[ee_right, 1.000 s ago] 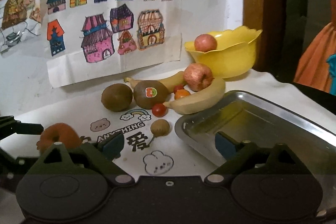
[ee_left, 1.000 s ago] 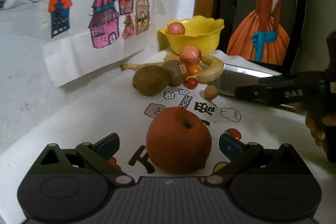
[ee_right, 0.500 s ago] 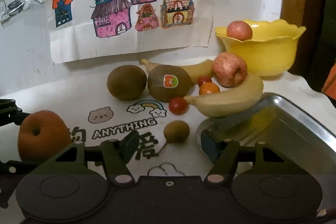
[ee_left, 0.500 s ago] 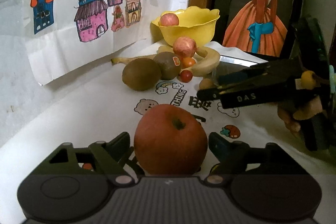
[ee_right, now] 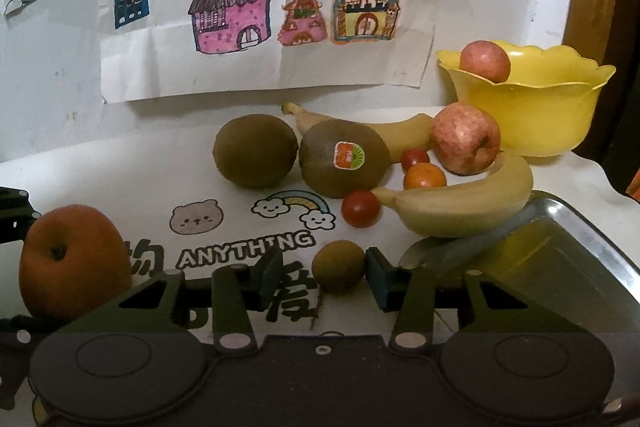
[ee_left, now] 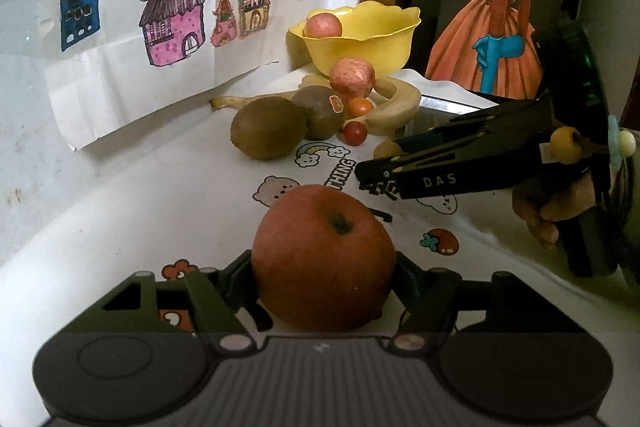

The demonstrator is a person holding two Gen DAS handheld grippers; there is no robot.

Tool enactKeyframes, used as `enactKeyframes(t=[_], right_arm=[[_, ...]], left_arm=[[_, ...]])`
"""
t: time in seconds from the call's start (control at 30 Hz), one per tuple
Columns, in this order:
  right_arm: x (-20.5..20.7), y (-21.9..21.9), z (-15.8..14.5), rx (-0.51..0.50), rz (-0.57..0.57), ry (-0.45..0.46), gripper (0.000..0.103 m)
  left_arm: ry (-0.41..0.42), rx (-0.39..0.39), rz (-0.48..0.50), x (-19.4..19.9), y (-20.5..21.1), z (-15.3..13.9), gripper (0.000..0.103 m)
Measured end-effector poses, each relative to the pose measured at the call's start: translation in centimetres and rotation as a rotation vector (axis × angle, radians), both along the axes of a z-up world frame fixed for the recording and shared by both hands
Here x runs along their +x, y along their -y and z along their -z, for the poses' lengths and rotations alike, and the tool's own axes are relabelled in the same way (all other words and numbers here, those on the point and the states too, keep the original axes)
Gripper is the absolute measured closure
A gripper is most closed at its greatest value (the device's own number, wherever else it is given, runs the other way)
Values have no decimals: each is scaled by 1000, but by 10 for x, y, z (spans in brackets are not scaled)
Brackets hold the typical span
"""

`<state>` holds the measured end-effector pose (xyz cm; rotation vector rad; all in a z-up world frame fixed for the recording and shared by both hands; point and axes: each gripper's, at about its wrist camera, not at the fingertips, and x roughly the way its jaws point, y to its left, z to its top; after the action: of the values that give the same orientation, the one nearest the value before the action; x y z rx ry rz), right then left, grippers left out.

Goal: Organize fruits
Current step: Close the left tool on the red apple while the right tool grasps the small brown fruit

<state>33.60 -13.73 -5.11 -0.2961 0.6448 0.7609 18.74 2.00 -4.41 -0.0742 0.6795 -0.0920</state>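
Observation:
A round orange-red fruit (ee_left: pixel 324 259) with a dark stem sits on the printed white tablecloth. My left gripper (ee_left: pixel 322 273) is shut on it, a finger pressed against each side. The same fruit (ee_right: pixel 72 259) shows at the far left of the right wrist view. My right gripper (ee_right: pixel 324 277) is open around a small brown round fruit (ee_right: pixel 339 265). Its right finger is at the fruit's edge and its left finger stands a little apart. Behind lie two kiwis (ee_right: pixel 255 150), two bananas (ee_right: pixel 460 207), an apple (ee_right: pixel 466 139), cherry tomatoes (ee_right: pixel 360 209) and a small orange (ee_right: pixel 424 177).
A yellow bowl (ee_right: pixel 532 115) holding one apple (ee_right: pixel 485 61) stands at the back right by the wall. A metal tray (ee_right: pixel 592 231) lies on the right, under the near banana's end. Paper drawings hang on the wall behind. A hand (ee_left: pixel 548 211) holds the right gripper's handle.
My left gripper's fingers closed in from wide open onto the orange-red fruit. My right gripper moved forward and down to the small brown fruit, its fingers narrowing around it.

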Motion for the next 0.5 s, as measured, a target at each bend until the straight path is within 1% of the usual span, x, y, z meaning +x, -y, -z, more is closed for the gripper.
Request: enactKeyframes(t=[0.17,0.23,0.3,0.5], right_arm=[[-1,1,0,12,-1,-12,62],[-1,2,0,21,-1,-23,69],[-3,3,0,24,2,-25,73],[-16,9,-2,43,-2,-35,73]], left_arm=[[0,-1,-1,0,0,0,29],[0,-2,-3,0,0,0,29],[-1,-3,-5,-1,0,0,29],[-4,-13,-9,-4,0,-1,29]])
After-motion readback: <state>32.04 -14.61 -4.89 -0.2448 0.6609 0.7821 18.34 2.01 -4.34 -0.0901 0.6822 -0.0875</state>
